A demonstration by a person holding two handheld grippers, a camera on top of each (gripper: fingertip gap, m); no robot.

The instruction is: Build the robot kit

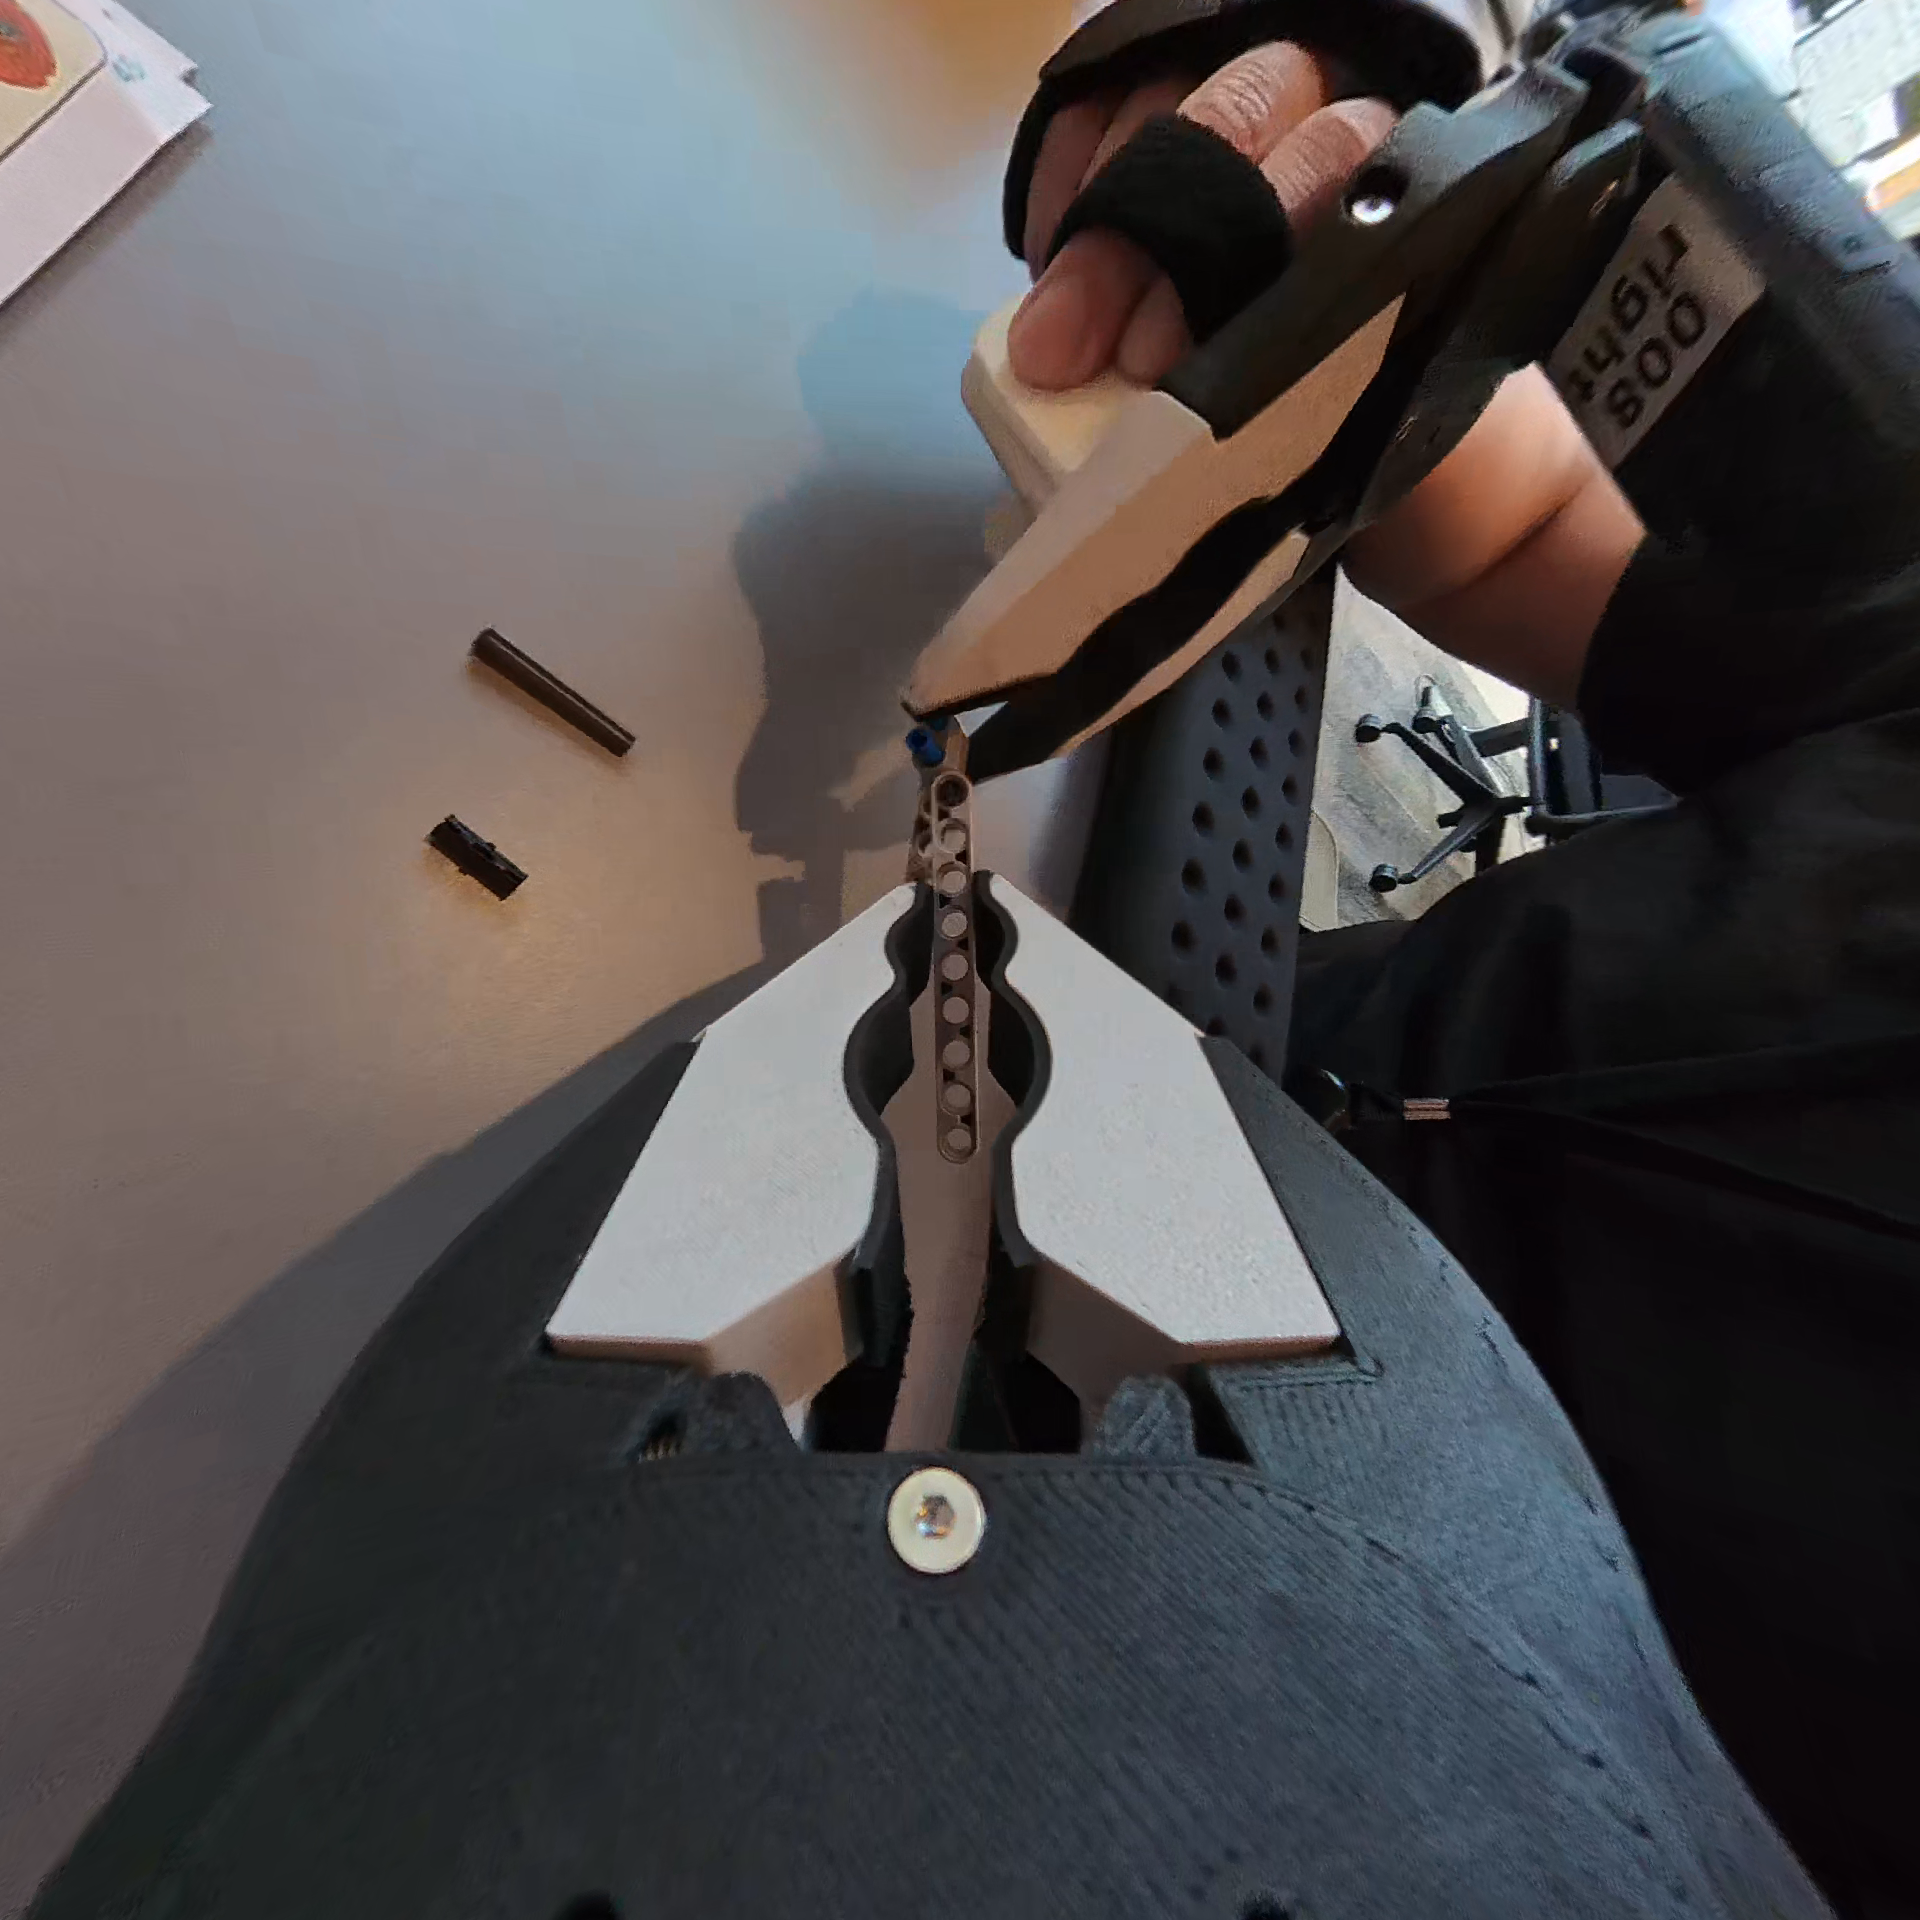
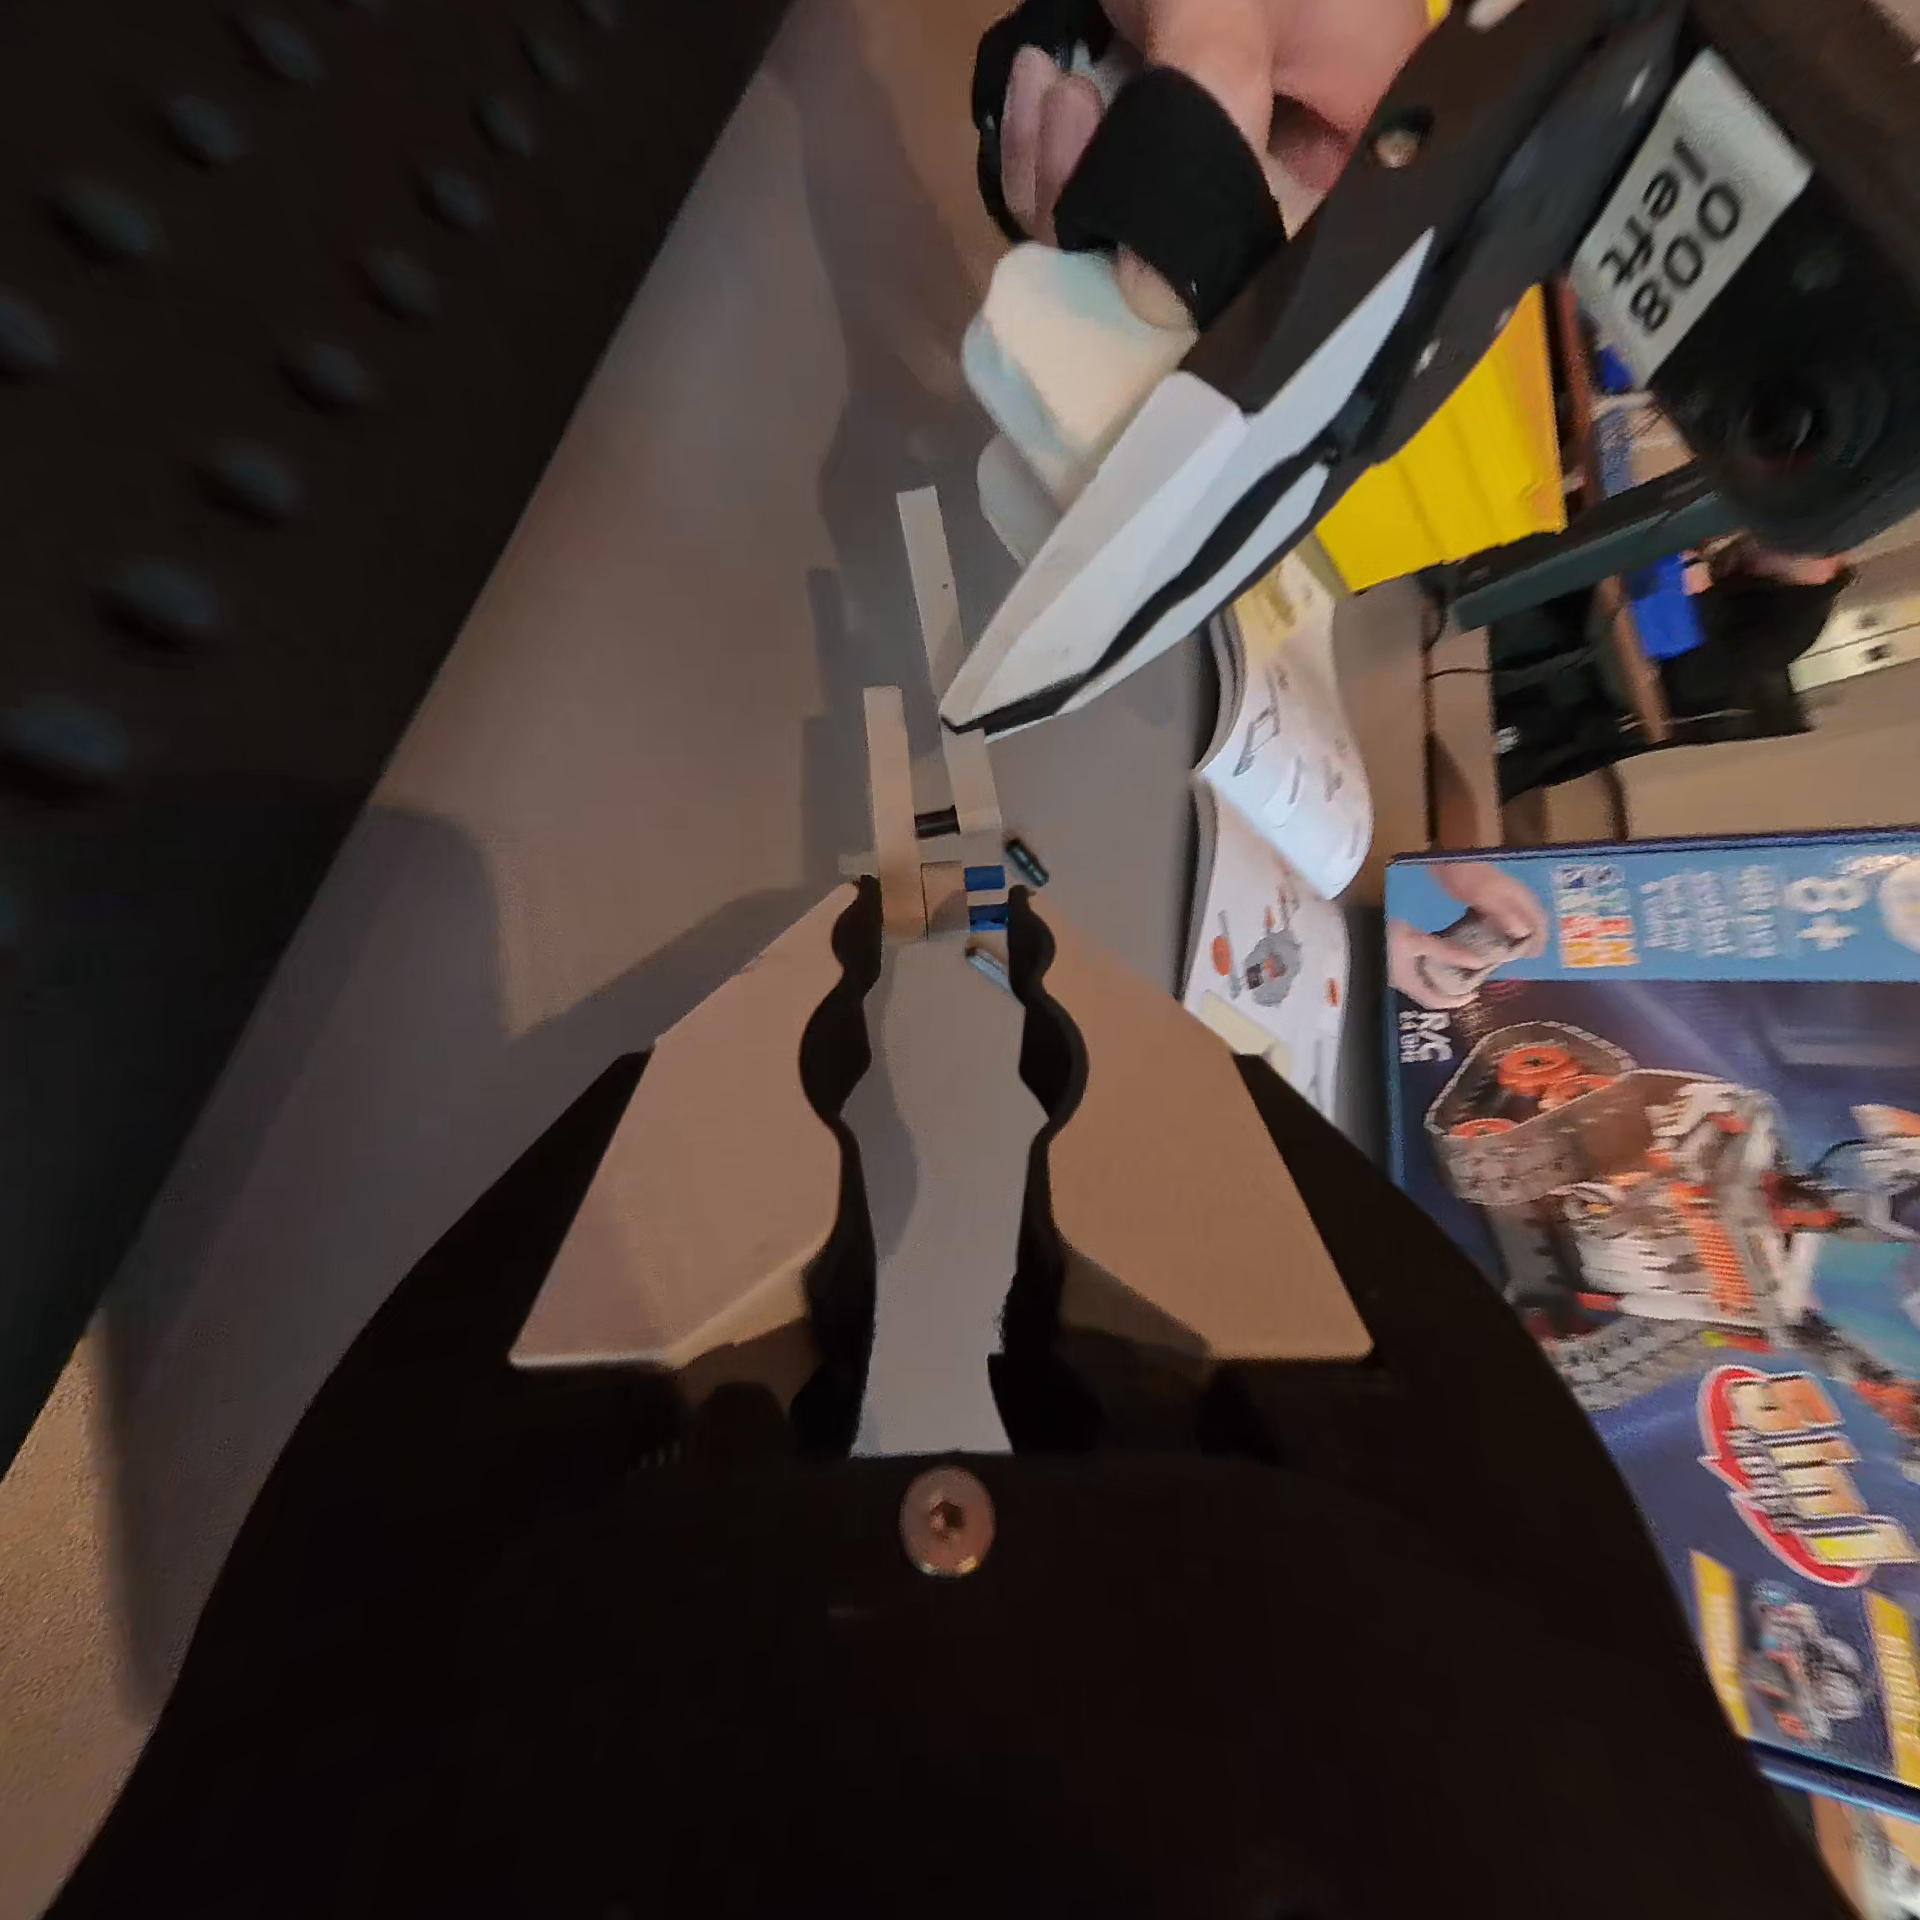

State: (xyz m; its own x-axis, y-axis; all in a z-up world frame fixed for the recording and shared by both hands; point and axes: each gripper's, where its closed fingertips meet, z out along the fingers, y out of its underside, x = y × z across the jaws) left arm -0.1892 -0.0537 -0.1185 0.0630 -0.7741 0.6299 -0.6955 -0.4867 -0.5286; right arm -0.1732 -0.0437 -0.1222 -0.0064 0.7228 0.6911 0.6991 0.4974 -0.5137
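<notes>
My left gripper is shut on a grey beam with a row of holes. The beam runs along the gap between the fingers and sticks out past the tips. My right gripper comes in from the upper right and pinches a small blue pin right at the beam's far end. In the right wrist view, the right gripper has a joined grey beam assembly and blue pins between its tips. The left gripper holds the long beam from the upper right.
A black axle rod and a short black connector lie on the grey table. A perforated chair back stands beyond the table edge. A blue toy box and an open instruction booklet lie to the right. Both grippers' tips are close together, under 4 cm apart. From the right gripper's tips to the black axle rod is close to 7 cm.
</notes>
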